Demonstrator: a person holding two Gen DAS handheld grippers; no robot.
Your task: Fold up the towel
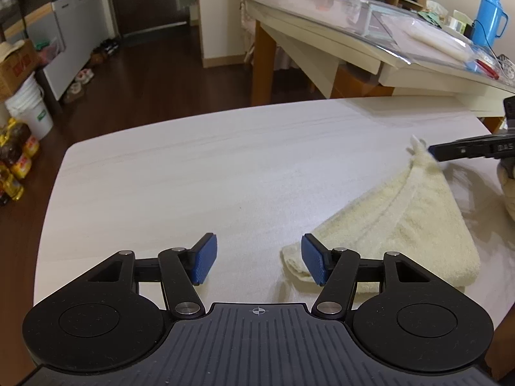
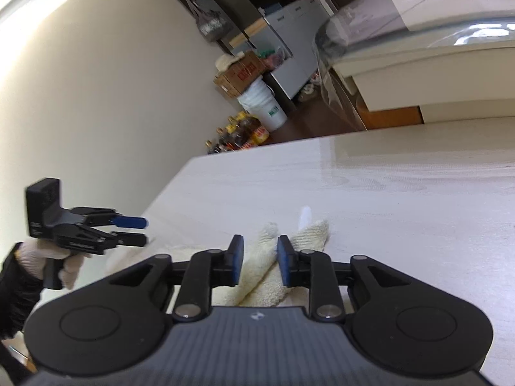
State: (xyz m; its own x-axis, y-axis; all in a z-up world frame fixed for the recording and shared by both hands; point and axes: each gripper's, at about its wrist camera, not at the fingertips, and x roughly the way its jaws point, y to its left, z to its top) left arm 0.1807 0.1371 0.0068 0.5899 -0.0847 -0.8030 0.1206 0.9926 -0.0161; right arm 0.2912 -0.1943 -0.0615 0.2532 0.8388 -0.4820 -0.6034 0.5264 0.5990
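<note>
Pale, faintly grained table [image 1: 193, 173] fills the left wrist view, with dark wood floor and a second, cluttered table beyond it. On its right part a cream towel [image 1: 402, 225] is laid, already doubled, its rolled fold edge just beside the left gripper [image 1: 259, 262], whose blue pads are spread wide with nothing between them. At the towel's far tip a corner is lifted off the surface next to the right gripper [image 1: 433, 154]; whether it is touched there cannot be told. Seen from the right wrist view, the same table [image 2: 402, 193] is set before a plain wall, and the towel [image 2: 309, 231] is bunched between and beyond the right gripper [image 2: 259, 259]; its jaws are narrowly parted, and the cloth does not appear to be pinched. The left gripper [image 2: 143, 231] is held in a gloved hand [image 2: 35, 260], jaws apart and empty. Such terry cloth is judged light, soft and limp, likely to sag and slide; it is best taken at corners or the hem.
</note>
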